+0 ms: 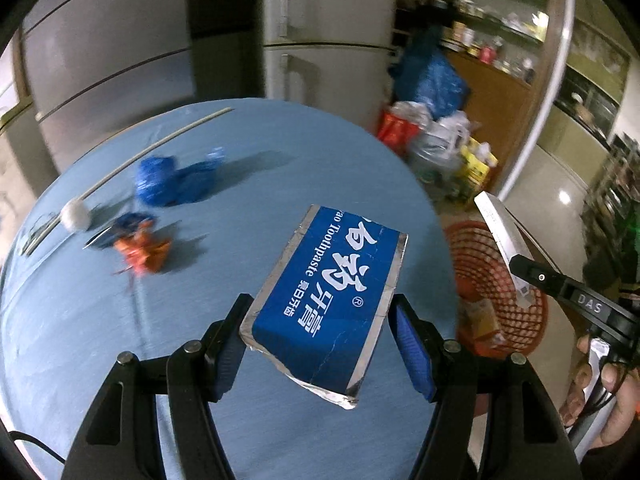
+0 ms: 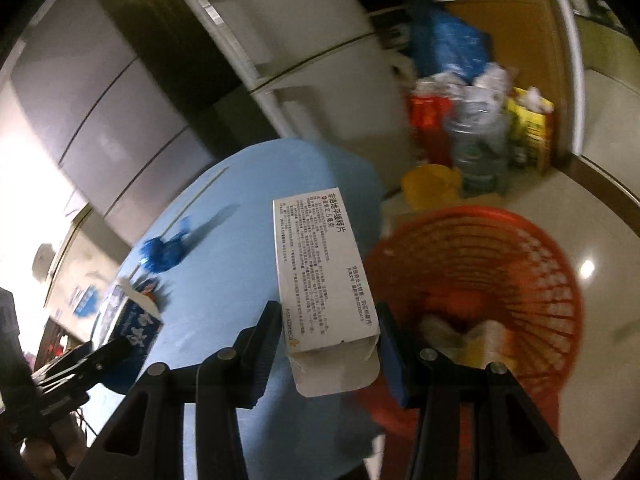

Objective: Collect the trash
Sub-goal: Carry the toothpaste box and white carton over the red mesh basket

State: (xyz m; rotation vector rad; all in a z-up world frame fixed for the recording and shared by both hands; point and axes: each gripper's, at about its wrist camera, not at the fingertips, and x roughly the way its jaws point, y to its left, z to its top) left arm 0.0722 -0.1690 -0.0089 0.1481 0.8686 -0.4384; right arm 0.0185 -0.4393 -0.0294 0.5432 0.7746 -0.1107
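Observation:
My left gripper is shut on a blue toothpaste box, held tilted above the round blue table. In the right wrist view my right gripper is shut on a white medicine box, which hangs at the table's edge beside the red mesh basket. That basket stands on the floor right of the table and holds some trash. The white box and the right gripper show at the left wrist view's right edge. The blue box also shows low on the left in the right wrist view.
On the table lie a crumpled blue wrapper, an orange and blue wrapper, a white ball and a thin stick. Fridges stand behind. Bags and bottles pile on the floor, with a yellow tub near the basket.

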